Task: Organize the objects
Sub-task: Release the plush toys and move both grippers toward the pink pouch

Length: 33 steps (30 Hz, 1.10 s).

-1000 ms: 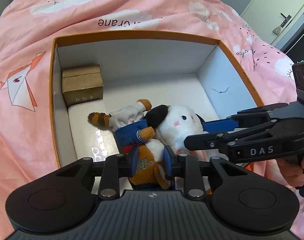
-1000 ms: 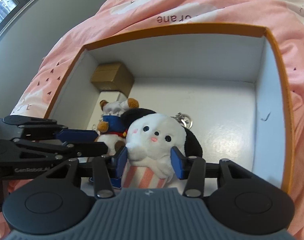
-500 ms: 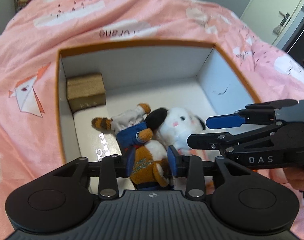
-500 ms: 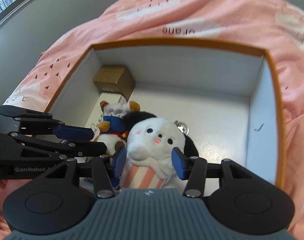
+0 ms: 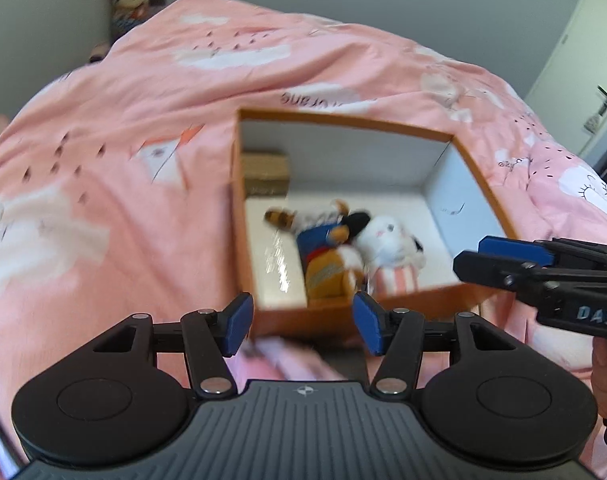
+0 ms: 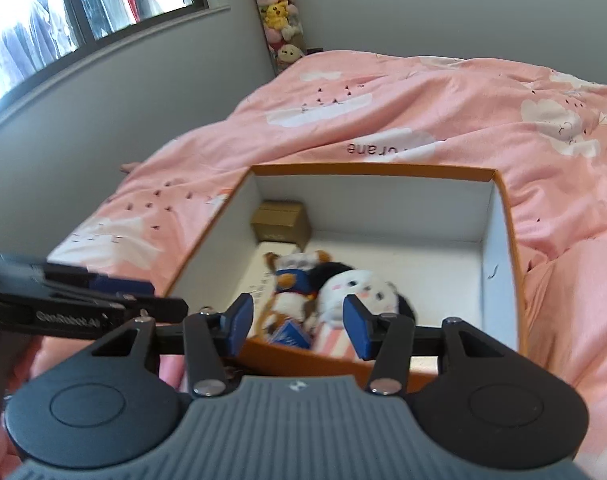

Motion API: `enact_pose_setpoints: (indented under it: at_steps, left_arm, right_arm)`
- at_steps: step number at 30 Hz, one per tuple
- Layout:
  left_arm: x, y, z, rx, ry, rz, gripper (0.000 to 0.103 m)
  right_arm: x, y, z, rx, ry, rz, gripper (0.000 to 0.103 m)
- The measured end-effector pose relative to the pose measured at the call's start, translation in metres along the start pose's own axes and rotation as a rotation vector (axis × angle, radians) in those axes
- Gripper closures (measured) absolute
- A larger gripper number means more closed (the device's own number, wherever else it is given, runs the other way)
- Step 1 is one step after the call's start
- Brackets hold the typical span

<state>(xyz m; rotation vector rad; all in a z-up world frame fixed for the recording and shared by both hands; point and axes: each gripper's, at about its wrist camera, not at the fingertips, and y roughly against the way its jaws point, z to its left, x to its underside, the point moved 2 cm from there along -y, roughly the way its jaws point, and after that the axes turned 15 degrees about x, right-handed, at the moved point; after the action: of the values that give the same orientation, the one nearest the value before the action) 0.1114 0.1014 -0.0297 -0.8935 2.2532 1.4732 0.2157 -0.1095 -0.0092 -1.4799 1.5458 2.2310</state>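
An orange box with white inside (image 5: 475, 168) (image 6: 507, 216) lies on a pink bed cover. In it lie a brown-and-white plush in a blue top (image 5: 323, 248) (image 6: 289, 284) and a white plush with black ears and a striped body (image 5: 389, 240) (image 6: 357, 292), side by side. A small cardboard box (image 5: 265, 172) (image 6: 281, 220) sits in the far left corner. My left gripper (image 5: 301, 322) hangs above the box's near wall, its jaws opening, nothing between them. My right gripper (image 6: 299, 326) hovers over the near wall too, open and empty.
The pink bed cover (image 5: 123, 160) (image 6: 443, 120) spreads all around the box. A column of plush toys (image 6: 279, 12) hangs in the room's corner beside a window (image 6: 83, 4). A door with a handle (image 5: 595, 92) stands at the right.
Both grippers have drawn back and up out of the box. The left one has let go of the brown plush and the right one has come away from the white plush; both toys stay inside.
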Motion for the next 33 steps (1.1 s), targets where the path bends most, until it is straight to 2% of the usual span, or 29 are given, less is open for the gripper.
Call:
enact_pose_setpoints:
  at_steps: [6, 15, 18, 20, 23, 25, 33]
  left_arm:
    - [0.028, -0.006, 0.016, -0.035, 0.091, 0.037, 0.033]
    - [0.048, -0.027, 0.026, -0.068, 0.139, 0.042, 0.019]
    - [0.049, -0.030, 0.029, -0.074, 0.128, 0.044, 0.019]
    - [0.049, -0.029, 0.032, -0.064, 0.136, 0.051, 0.021]
    - [0.049, -0.026, 0.032, -0.064, 0.126, 0.051, 0.031]
    - [0.049, -0.023, 0.033, -0.085, 0.111, 0.059, 0.042]
    - [0.054, -0.009, 0.040, -0.053, 0.150, 0.069, 0.045]
  right_arm:
    - [0.020, 0.005, 0.032, -0.075, 0.052, 0.046, 0.056]
    - [0.041, -0.025, 0.054, -0.049, 0.118, 0.174, 0.058]
    - [0.043, -0.031, 0.057, -0.045, 0.127, 0.196, 0.059]
    - [0.044, -0.035, 0.058, -0.046, 0.130, 0.208, 0.059]
    - [0.044, -0.038, 0.061, -0.057, 0.132, 0.220, 0.059]
    - [0.044, -0.040, 0.063, -0.060, 0.140, 0.227, 0.059]
    - [0.042, -0.049, 0.074, -0.096, 0.174, 0.247, 0.059]
